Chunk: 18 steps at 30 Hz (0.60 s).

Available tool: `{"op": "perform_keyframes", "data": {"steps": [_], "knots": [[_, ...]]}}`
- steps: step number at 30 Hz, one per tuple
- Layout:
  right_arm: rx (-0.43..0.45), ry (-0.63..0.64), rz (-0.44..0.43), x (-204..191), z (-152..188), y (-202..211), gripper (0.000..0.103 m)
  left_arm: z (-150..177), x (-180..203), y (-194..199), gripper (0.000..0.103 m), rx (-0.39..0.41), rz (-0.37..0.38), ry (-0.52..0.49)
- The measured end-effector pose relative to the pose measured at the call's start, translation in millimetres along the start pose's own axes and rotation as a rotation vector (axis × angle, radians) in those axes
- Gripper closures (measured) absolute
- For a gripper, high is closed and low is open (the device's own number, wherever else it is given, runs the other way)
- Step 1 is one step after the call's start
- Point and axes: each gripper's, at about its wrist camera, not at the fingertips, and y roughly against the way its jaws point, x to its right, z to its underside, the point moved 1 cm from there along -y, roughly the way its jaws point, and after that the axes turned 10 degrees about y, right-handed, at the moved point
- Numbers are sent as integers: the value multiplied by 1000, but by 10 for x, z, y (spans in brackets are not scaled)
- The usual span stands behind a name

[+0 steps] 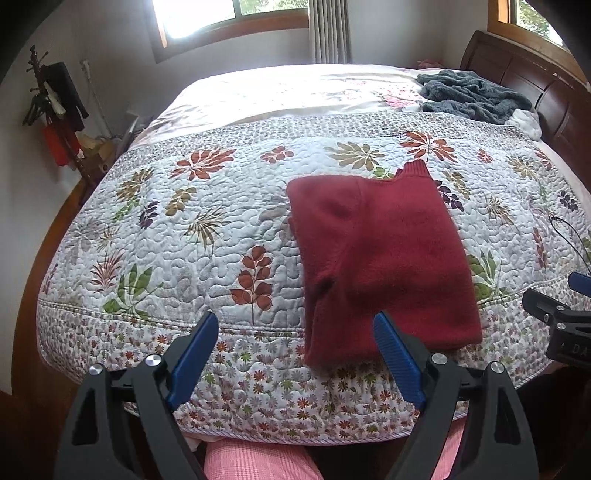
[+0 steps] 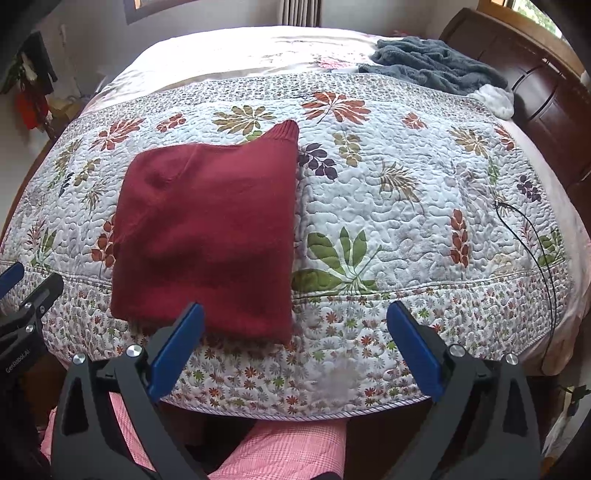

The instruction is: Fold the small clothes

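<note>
I am holding both tongs, left point(image 1: 295, 334) and right point(image 2: 295, 325), spread apart and empty before the folded red sweater point(image 1: 376, 258) at lower centre on the bed's quilt point(image 1: 184, 221), judging another fold or set-aside comes next.

Daylight pours through the window point(image 1: 207, 18) behind the bed point(image 1: 155, 229), blowing out the glass and washing the bed's far edge white. Shadows are soft. Fisheye bending curves the bed's edges; corners vignette black. Focus is fairly sharp throughout.
</note>
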Motion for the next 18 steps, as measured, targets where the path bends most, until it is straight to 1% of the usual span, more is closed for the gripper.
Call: {"op": "perform_keyframes", "data": {"steps": [18], "knots": [[-18,-16,-18,11,-28,-116,5,-2,9,-136,17,-15,-16,-4]]}}
